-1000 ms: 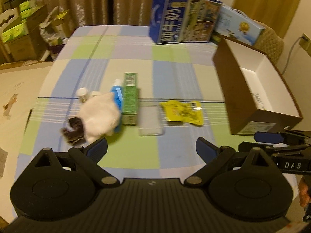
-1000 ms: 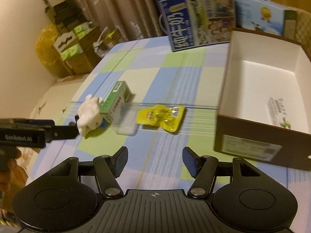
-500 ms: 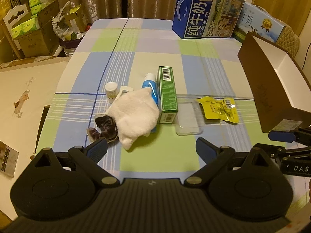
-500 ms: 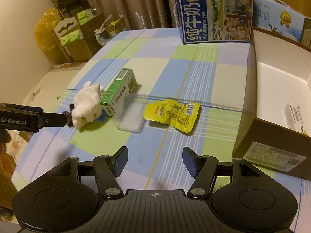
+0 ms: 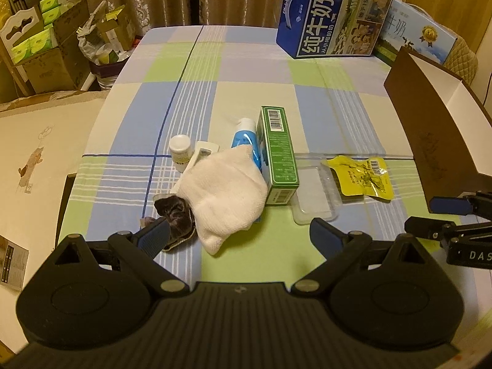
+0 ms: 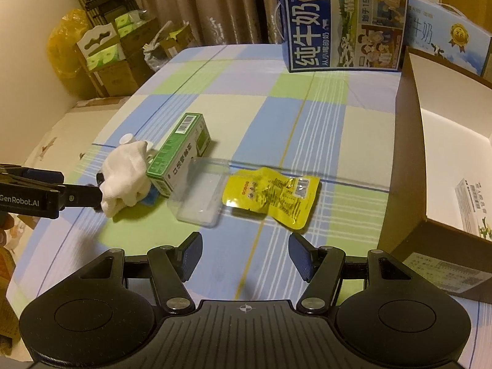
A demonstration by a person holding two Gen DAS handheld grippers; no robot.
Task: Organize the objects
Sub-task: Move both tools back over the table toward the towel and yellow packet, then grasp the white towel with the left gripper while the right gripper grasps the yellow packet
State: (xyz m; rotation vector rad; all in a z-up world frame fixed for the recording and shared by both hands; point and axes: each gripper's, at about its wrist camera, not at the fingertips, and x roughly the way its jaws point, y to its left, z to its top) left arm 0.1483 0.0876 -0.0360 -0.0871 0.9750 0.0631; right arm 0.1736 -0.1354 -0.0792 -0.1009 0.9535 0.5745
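Both claws have closed in on the clutter mid-tabletop. Left claw point(image 5: 240, 233), wide, empty, nears the cloth point(image 5: 224, 190); right claw point(image 6: 245, 255), wide, faces the pouch point(image 6: 270, 196). Approach step; next: descend, grip, carry to box point(image 6: 446, 141).

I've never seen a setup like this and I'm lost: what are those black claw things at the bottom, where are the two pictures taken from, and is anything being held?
Each claw is a hand-held two-finger gripper with its own camera looking along the fingers. One picture is from the left gripper, the other from the right gripper. Both are open and hold nothing. On the checked cloth lie a white towel, a green box, a clear tray and a yellow packet. An open cardboard box stands to the right.
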